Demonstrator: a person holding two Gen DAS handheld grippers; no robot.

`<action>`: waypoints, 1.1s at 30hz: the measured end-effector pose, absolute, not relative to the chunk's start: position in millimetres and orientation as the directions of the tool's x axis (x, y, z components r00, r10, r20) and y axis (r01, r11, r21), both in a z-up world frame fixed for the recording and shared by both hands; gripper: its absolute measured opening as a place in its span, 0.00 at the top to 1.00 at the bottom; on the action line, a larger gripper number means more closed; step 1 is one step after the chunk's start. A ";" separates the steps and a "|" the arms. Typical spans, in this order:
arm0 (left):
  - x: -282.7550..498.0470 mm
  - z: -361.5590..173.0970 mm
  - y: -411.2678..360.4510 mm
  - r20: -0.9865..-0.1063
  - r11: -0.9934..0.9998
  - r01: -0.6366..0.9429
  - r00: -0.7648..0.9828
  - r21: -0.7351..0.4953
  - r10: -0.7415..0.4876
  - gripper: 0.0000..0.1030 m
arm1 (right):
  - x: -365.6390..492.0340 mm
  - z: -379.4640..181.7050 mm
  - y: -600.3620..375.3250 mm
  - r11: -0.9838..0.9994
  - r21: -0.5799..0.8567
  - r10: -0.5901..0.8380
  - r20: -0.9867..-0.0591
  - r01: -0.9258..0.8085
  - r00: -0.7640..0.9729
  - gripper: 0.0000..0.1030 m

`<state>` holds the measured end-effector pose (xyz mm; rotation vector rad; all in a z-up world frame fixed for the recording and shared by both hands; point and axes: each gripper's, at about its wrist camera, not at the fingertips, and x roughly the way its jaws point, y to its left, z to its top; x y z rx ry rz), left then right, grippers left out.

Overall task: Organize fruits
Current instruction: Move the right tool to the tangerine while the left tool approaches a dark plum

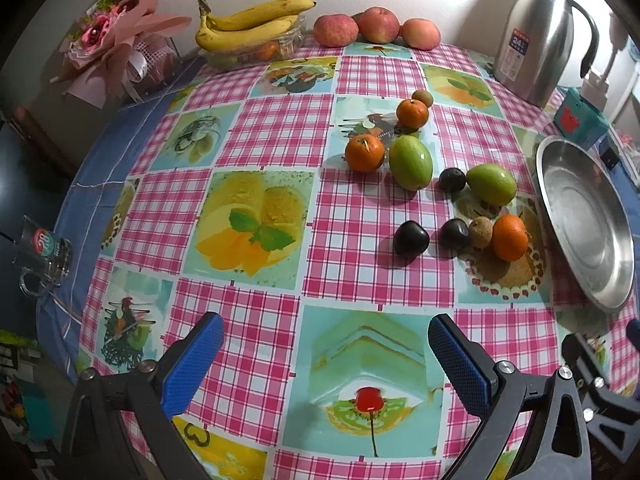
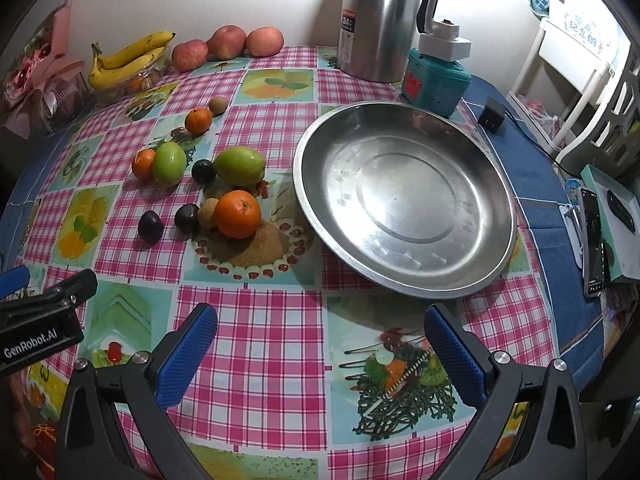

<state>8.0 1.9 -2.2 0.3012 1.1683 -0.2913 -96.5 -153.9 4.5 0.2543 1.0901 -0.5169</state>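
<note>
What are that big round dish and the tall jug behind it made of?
The dish looks like polished stainless steel: silvery, with soft reflections and fine scuffs. The jug seems brushed steel, with a duller sheen, and its dark handle is probably plastic. Both are judged by look only.

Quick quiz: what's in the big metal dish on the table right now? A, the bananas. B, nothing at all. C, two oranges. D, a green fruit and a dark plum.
B: the metal dish shows only bare steel, while the loose fruit, such as the nearest orange, lies on the tablecloth beside it.
</note>
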 end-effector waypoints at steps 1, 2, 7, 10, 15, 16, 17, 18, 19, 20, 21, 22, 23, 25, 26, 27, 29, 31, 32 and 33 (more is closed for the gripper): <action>9.4 -1.7 1.4 -0.930 0.925 0.373 0.361 0.076 -0.069 0.00 | -96.0 4.0 -153.7 0.855 -0.055 -0.274 -0.893 0.516 0.357 0.00; 10.9 -1.0 0.8 -0.930 0.926 0.370 0.359 0.070 -0.073 0.00 | -95.3 3.6 -153.7 0.855 -0.056 -0.273 -0.894 0.515 0.356 0.00; 21.7 1.3 -5.3 -0.933 0.934 0.354 0.350 0.047 -0.086 0.00 | -89.9 2.6 -155.6 0.855 -0.016 -0.240 -0.898 0.518 0.369 0.00; 30.4 3.3 -9.2 -0.930 0.939 0.343 0.355 0.033 -0.097 0.00 | -86.5 7.7 -162.7 0.840 0.053 -0.209 -0.887 0.540 0.412 0.00; 47.0 9.0 -12.7 -0.921 0.950 0.312 0.369 -0.003 -0.124 0.00 | -76.9 16.4 -177.0 0.805 0.116 -0.211 -0.861 0.582 0.463 0.00; 50.4 10.1 -13.3 -0.919 0.952 0.307 0.372 -0.008 -0.128 0.00 | -73.7 16.6 -178.6 0.802 0.128 -0.203 -0.860 0.583 0.468 0.00; 54.0 11.2 -14.0 -0.917 0.954 0.300 0.377 -0.012 -0.130 0.00 | -70.9 16.6 -179.8 0.801 0.136 -0.198 -0.859 0.582 0.473 0.00; 57.4 12.5 -14.7 -0.914 0.956 0.293 0.384 -0.017 -0.134 0.00 | -67.2 16.9 -180.3 0.803 0.139 -0.195 -0.858 0.580 0.474 0.00; 60.4 13.6 -14.9 -0.910 0.958 0.285 0.392 -0.022 -0.137 0.00 | -64.5 17.4 -180.4 0.804 0.138 -0.195 -0.858 0.578 0.476 0.00; 63.9 14.8 -15.3 -0.906 0.961 0.276 0.400 -0.028 -0.141 0.00 | -61.5 18.4 -180.4 0.806 0.138 -0.195 -0.856 0.576 0.478 0.00; 66.2 15.5 -15.2 -0.902 0.963 0.268 0.408 -0.032 -0.144 0.00 | -57.8 18.7 -180.7 0.807 0.140 -0.194 -0.855 0.574 0.481 0.00; 69.0 16.2 -15.3 -0.898 0.965 0.260 0.414 -0.039 -0.148 0.00 | -56.2 18.9 -181.1 0.807 0.143 -0.191 -0.854 0.573 0.483 0.00; 72.2 16.2 -15.0 -0.897 0.966 0.252 0.415 -0.048 -0.153 0.00 | -53.5 18.9 -181.2 0.808 0.146 -0.188 -0.854 0.571 0.485 0.00; 78.4 15.9 -14.4 -0.895 0.969 0.237 0.413 -0.071 -0.166 0.00 | -48.0 18.9 -183.2 0.808 0.149 -0.187 -0.853 0.570 0.488 0.00; 81.1 15.2 -14.3 -0.894 0.970 0.232 0.414 -0.078 -0.171 0.00 | -46.4 19.1 -184.1 0.808 0.151 -0.187 -0.851 0.569 0.491 0.00; 83.8 14.4 -14.6 -0.894 0.971 0.228 0.415 -0.078 -0.169 0.00 | -44.6 20.1 -185.2 0.809 0.157 -0.184 -0.847 0.566 0.499 0.00; 88.2 13.1 -15.6 -0.893 0.972 0.226 0.421 -0.066 -0.159 0.00 | -39.9 21.4 -187.7 0.810 0.170 -0.179 -0.840 0.562 0.513 0.00; 92.3 10.4 -16.7 -0.897 0.971 0.233 0.416 -0.055 -0.151 0.00 | -34.5 22.7 -190.6 0.808 0.180 -0.177 -0.834 0.561 0.523 0.00; 93.9 8.7 -16.9 -0.900 0.969 0.238 0.408 -0.059 -0.155 0.00 | -32.0 23.2 -191.8 0.807 0.179 -0.181 -0.832 0.563 0.524 0.00; 94.9 7.2 -17.5 -0.903 0.967 0.246 0.397 -0.067 -0.163 0.00 | -29.6 23.5 -192.8 0.806 0.177 -0.184 -0.832 0.565 0.524 0.00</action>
